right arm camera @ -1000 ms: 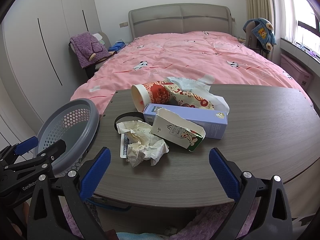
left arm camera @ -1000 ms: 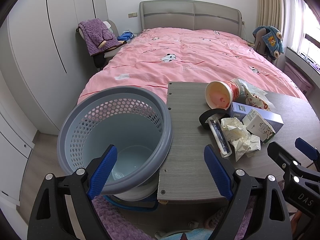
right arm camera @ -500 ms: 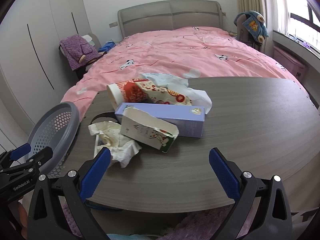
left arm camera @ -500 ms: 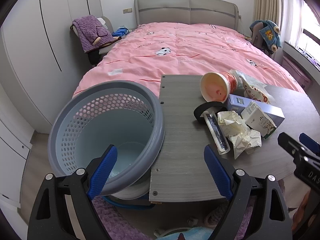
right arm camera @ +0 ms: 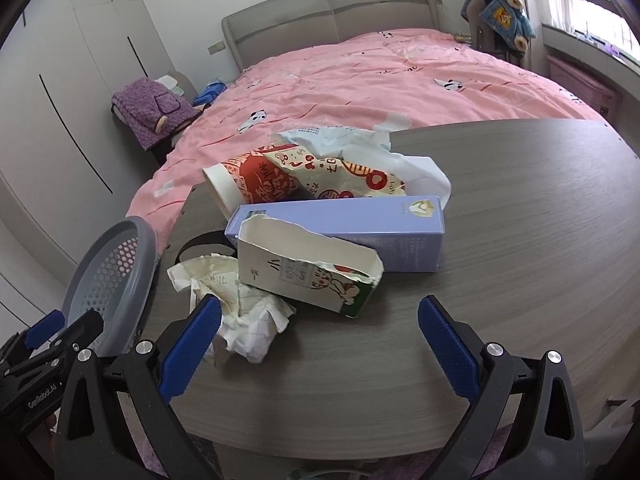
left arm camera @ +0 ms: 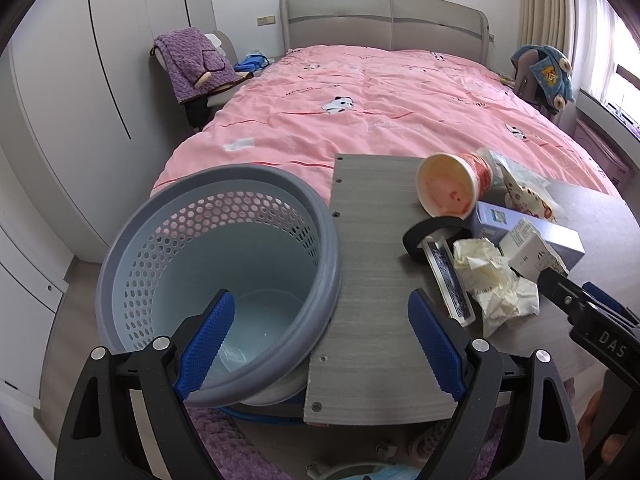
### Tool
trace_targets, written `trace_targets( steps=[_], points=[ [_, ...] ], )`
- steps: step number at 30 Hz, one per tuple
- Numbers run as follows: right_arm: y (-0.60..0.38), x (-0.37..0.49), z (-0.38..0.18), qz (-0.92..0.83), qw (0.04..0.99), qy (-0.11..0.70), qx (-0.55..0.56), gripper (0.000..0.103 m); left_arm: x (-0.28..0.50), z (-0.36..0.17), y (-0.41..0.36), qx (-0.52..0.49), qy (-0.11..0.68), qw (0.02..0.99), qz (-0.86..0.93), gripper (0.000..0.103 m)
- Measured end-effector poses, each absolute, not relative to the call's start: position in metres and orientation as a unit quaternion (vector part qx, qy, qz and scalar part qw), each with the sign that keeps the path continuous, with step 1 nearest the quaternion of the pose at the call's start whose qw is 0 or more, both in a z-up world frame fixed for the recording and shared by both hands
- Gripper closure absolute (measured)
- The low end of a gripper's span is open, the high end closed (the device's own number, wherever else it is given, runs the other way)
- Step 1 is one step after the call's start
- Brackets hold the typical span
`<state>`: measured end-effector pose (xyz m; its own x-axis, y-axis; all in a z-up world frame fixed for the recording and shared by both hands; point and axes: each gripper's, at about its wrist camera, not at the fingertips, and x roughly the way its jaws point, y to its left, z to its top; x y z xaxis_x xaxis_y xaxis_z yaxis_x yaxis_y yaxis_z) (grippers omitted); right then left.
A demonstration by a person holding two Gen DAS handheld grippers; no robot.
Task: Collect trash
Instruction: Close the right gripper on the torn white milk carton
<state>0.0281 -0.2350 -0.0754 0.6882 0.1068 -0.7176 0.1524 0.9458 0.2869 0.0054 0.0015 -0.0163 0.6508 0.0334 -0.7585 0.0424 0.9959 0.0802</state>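
Left gripper (left arm camera: 318,332) jaws wide apart, nothing between them, blue pads showing. It sits low at the table's near left end, aimed forward; one finger hangs over the basket (left arm camera: 224,280) mouth, the other over the table (left arm camera: 372,300) edge. Basket is grey, perforated, tilted toward the camera, rim touching the table's left edge, looks bare inside.

Right gripper (right arm camera: 320,336) also spread open, holding nothing. It points level across the table (right arm camera: 520,260) from the near edge, toward the trash pile. Its left finger (right arm camera: 192,344) overlaps the crumpled paper (right arm camera: 240,308) in view; contact cannot be told. Right finger is over bare table, apart from everything.

Trash sits clustered on the table's left half: torn white carton (right arm camera: 308,272) on its side just ahead of the right gripper, leaning against the long purple box (right arm camera: 360,232) behind it. Red paper cup (right arm camera: 248,188) lies on its side behind the box, mouth toward the basket, with printed wrapper (right arm camera: 348,180) and white bag (right arm camera: 380,148) beside it. Black ring (left arm camera: 428,236) and flat strip package (left arm camera: 448,280) lie left of the crumpled paper. Pink bed (right arm camera: 380,88) behind the table. Each gripper shows at the edge of the other's view.
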Motion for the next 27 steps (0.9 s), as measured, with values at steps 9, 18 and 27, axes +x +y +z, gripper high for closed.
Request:
trace_targets(
  steps=[9,18,27],
  points=[
    [-0.238,0.043,-0.084,-0.034,0.890,0.394,0.227,0.006,0.012,-0.018,0.013,0.033,0.421,0.906,0.002,0.018],
    [-0.237,0.051,-0.088,-0.041,0.883,0.402,0.239,0.006,0.015,-0.020,0.016,0.025,0.424,0.905,0.000,0.019],
    [-0.240,0.057,-0.093,-0.035,0.882,0.404,0.240,0.006,0.018,-0.024,0.017,0.023,0.428,0.903,0.000,0.018]
  ],
)
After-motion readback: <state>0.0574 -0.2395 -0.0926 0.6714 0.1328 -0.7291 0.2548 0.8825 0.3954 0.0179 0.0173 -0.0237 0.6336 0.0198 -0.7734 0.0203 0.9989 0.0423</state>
